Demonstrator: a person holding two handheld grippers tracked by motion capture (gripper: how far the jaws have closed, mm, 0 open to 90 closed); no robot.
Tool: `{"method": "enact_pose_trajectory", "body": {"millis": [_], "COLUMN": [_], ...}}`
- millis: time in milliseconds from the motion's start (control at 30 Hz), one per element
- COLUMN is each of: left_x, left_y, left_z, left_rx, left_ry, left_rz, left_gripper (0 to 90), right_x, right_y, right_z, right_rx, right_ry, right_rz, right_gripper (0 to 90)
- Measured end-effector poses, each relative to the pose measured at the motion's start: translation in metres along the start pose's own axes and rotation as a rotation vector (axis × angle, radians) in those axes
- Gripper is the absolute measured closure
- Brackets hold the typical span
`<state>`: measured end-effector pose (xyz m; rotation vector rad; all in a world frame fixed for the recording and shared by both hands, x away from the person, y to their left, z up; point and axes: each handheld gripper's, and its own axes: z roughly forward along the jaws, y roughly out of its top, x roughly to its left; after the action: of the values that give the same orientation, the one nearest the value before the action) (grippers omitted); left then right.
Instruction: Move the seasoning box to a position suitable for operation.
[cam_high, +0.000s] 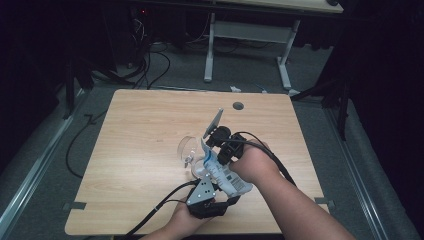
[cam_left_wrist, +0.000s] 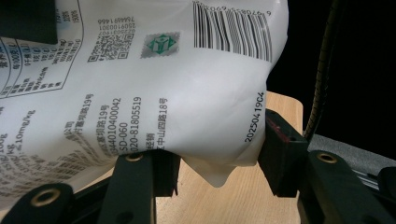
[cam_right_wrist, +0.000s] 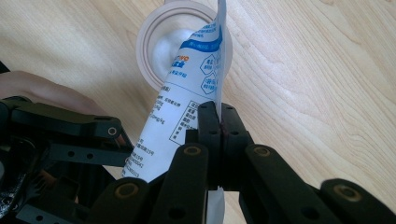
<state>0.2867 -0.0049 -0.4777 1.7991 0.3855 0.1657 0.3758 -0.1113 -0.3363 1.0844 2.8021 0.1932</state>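
A white bag (cam_high: 220, 172) with printed words and a barcode is held up over the wooden table (cam_high: 140, 130), between two grippers. The left gripper (cam_high: 206, 196) is at the near edge of the table, and its jaws press in on the bottom of the bag from both sides. The right gripper (cam_high: 218, 134) is higher up, and its jaws are tight together on the thin flat edge of the bag. The top end of the bag tips down over a clear cup (cam_high: 190, 152) that stands on the table just past the grippers. In the right gripper view the bag covers part of the cup's round rim, so I cannot tell if the bag is open. The words on the bag are too small to read. The floor and the things behind the table are dark and hard to make out.
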Motion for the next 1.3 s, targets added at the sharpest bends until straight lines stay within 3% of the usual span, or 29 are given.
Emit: {"method": "enact_pose_trajectory", "body": {"millis": [1300], "left_x": [0.0001], "left_y": [0.0018], "left_z": [-0.0028], "left_rx": [-0.013], "left_ry": [0.011], "left_rz": [-0.002], "left_gripper": [54.5], "right_x": [0.0035], "right_y": [0.0042], "right_z": [-0.0007], "right_rx": [-0.009], "right_ry": [-0.006], "right_rz": [-0.012], "right_gripper": [90.0]}}
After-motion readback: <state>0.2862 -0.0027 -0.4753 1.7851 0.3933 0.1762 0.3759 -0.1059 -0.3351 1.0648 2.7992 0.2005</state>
